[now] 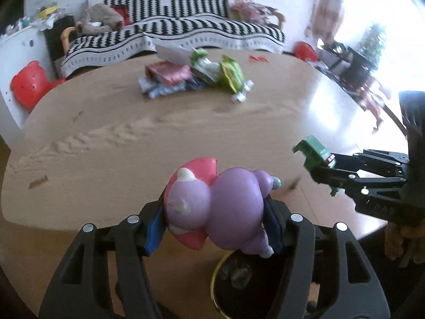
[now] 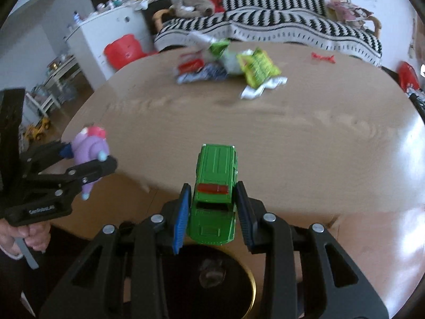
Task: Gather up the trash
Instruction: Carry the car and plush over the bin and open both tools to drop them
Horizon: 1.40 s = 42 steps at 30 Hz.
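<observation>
- Left hand-held gripper (image 1: 215,228) is clamping a glossy purple-and-pink plastic toy figure (image 1: 212,207) between its blue pads, its jaws standing fairly wide around the round body.
- Right hand-held gripper (image 2: 212,223) is pinching a small green die-cast toy car (image 2: 215,199) by its sides, jaws narrow, the car's nose pointing away from the camera.
- Both toys are hanging above the near edge of the oval wooden surface (image 2: 292,138), just over a round black bin with a yellow rim (image 2: 249,287); dark crumpled scraps are already lying inside the bin.
- Holding them over the bin suggests they are being treated as things to drop in; that is a judgement, since neither grip is loosening yet.
- Farthest from the bin, at the far side of the surface, a heap of crumpled snack wrappers (image 2: 228,63) is waiting: red, silver-blue, white and a yellow-green foil packet (image 2: 257,66). It is probably lying there as the remaining trash.
- A small red wrapper scrap (image 2: 322,57) is lying to the right of that heap, apart from it.
- Print on the yellow-green packet is too blurred to read.
- Pale raised lettering on the left hand-held gripper's black body, seen from the right wrist, is starting with something like "Gen", and the rest is unclear.
- A person's hand (image 2: 34,235) is gripping the left tool's handle, well left of the bin.
</observation>
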Each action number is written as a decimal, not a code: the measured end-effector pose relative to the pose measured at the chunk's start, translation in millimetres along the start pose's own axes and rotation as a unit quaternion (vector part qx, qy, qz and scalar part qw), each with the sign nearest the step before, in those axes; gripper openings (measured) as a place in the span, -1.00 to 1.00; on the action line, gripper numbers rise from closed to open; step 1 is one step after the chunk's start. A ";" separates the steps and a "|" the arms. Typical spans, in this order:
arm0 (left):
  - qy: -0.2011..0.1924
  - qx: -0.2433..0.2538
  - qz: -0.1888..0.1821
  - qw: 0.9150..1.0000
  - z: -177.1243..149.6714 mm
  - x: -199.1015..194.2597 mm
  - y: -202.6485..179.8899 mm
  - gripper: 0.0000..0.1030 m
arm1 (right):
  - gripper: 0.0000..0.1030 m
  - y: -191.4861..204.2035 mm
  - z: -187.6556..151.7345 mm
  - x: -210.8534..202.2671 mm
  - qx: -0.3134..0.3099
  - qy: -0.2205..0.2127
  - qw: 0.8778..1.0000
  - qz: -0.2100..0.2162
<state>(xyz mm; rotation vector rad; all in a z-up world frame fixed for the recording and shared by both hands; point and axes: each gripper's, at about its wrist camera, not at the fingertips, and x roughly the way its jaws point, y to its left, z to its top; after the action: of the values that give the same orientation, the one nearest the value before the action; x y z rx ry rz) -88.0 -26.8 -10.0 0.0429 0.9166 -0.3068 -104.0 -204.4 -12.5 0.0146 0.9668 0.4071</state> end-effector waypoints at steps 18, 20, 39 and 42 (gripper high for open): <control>0.225 0.044 -0.105 0.968 -134.7 54.2 -65.7 0.18 | -0.33 7.5 -142.0 22.0 0.066 0.155 0.985 0.026; 0.235 0.043 -0.104 0.965 -134.9 60.5 -65.8 0.18 | -0.33 2.1 -142.8 26.1 0.080 0.161 0.983 0.027; 0.256 0.038 -0.108 0.960 -133.3 72.8 -69.4 0.26 | -0.33 -5.1 -139.5 29.9 0.107 0.164 0.980 0.032; 0.257 0.035 -0.107 0.960 -132.5 74.0 -69.5 0.35 | -0.18 -5.5 -138.4 28.9 0.109 0.161 0.980 0.034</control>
<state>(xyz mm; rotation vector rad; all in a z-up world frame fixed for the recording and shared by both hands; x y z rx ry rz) -168.0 -89.1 -142.6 0.0911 1.4323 -0.5446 -198.8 -222.7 -115.9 0.1857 1.3302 0.3698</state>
